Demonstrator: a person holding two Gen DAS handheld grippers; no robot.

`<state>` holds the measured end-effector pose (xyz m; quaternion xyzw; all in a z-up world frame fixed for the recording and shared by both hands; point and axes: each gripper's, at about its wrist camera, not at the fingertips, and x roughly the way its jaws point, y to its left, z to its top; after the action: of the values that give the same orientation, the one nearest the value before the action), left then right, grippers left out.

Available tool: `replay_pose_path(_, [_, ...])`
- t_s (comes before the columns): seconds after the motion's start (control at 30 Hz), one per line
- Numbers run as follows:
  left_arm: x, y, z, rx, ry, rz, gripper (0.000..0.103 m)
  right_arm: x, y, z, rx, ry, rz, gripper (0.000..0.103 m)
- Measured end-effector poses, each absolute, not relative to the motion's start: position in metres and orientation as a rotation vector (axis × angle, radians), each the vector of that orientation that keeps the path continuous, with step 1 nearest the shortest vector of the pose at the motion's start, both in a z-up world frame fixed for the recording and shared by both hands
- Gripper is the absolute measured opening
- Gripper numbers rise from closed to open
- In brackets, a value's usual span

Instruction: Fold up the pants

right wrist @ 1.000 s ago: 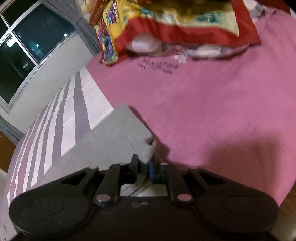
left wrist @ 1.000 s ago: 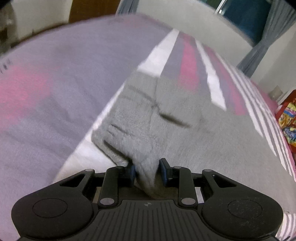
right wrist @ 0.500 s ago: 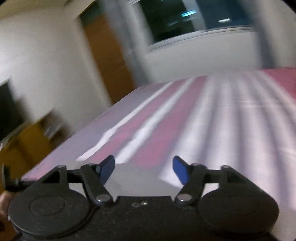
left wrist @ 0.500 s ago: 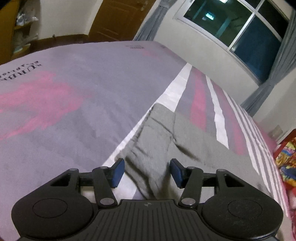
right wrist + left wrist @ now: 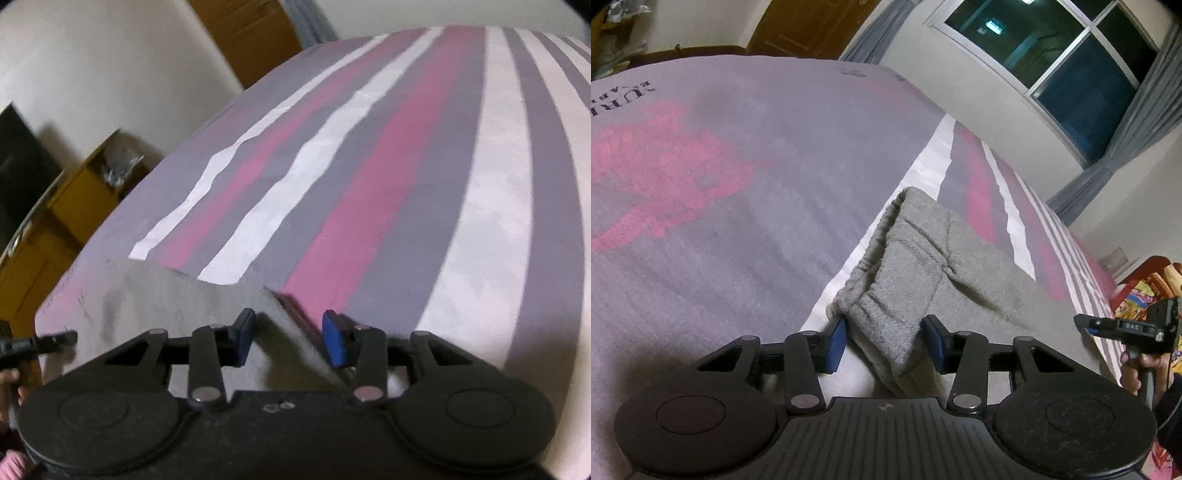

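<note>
Grey pants (image 5: 919,273) lie folded on the striped bedspread (image 5: 738,229), waistband end nearest the left gripper (image 5: 886,341). Its jaws are closing with a fold of cloth between the blue pads, the pads not pressing yet. The right gripper (image 5: 288,338) closes too, straddling the pants' corner edge.

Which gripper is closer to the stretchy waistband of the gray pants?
Left. The left gripper straddles the waistband, jaws closing. The right gripper sits at the pants' far end, also closing.
</note>
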<state>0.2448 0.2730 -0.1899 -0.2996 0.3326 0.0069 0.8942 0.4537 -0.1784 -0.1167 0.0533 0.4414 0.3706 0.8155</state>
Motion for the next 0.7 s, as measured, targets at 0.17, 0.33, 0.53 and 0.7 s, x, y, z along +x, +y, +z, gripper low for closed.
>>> replay_pose_path(0.17, [0.243, 0.270, -0.181, -0.580, 0.655, 0.033, 0.035, 0.449, -0.155, -0.108, -0.028, 0.935, 0.847, 0.004])
replay_pose_path(0.33, [0.255, 0.259, -0.177, -0.482, 0.681, 0.078, 0.034, 0.433, -0.151, -0.086, -0.073, 0.812, 0.764, 0.003])
replay_pose_path(0.53, [0.229, 0.271, -0.161, -0.482, 0.653, 0.180, 0.066, 0.419, -0.144, -0.104, -0.099, 0.815, 0.603, 0.024])
replay_pose_path(0.7, [0.224, 0.253, -0.123, -0.392, 0.546, 0.192, 0.066, 0.359, -0.164, -0.078, -0.074, 0.616, 0.614, 0.022])
